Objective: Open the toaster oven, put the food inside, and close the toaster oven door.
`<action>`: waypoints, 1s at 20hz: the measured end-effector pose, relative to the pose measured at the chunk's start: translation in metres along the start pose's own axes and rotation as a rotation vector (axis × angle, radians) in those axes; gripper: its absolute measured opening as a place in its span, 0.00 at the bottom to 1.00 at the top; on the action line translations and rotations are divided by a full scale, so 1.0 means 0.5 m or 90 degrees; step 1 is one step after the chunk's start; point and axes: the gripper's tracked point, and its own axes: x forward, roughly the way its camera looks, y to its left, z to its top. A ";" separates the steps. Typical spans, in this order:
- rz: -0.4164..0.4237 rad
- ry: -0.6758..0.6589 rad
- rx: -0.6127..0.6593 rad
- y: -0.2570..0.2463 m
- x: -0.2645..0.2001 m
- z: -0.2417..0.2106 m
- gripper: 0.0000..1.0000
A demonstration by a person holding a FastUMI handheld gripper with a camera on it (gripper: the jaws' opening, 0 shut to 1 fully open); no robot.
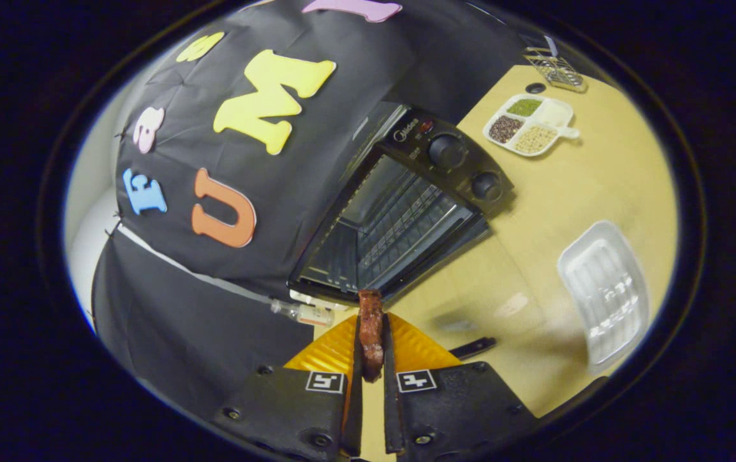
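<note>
Gripper view, gripper [371,333] clamped on a meat strip [371,330] at lower centre, toaster oven [400,212] seen open just beyond, centre of frame.

Meat strip [371,333] between closed jaws

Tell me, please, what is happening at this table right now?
A person is working with a hand-held gripper, whose fingers are shut on a reddish-brown strip of cooked meat. Just ahead of the fingers stands a black toaster oven with two round knobs, its door already open and its wire rack bare. So the food is on its way in and the door is not yet closed. Off to the side on the light wooden table lie a clear ribbed plastic tray and a white divided dish of grains.
</note>
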 end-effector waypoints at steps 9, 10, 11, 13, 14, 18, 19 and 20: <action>0.014 -0.178 0.128 0.013 0.212 0.058 0.17; 0.011 -0.192 0.132 0.009 0.232 0.070 0.17; 0.007 -0.205 0.136 0.007 0.250 0.082 0.17; -0.010 -0.226 0.148 -0.005 0.277 0.104 0.17; -0.017 -0.232 0.149 -0.010 0.290 0.113 0.17; -0.052 -0.252 0.128 -0.032 0.327 0.138 0.17; -0.058 -0.254 0.116 -0.031 0.332 0.139 0.17; -0.071 -0.257 0.087 -0.034 0.335 0.141 0.17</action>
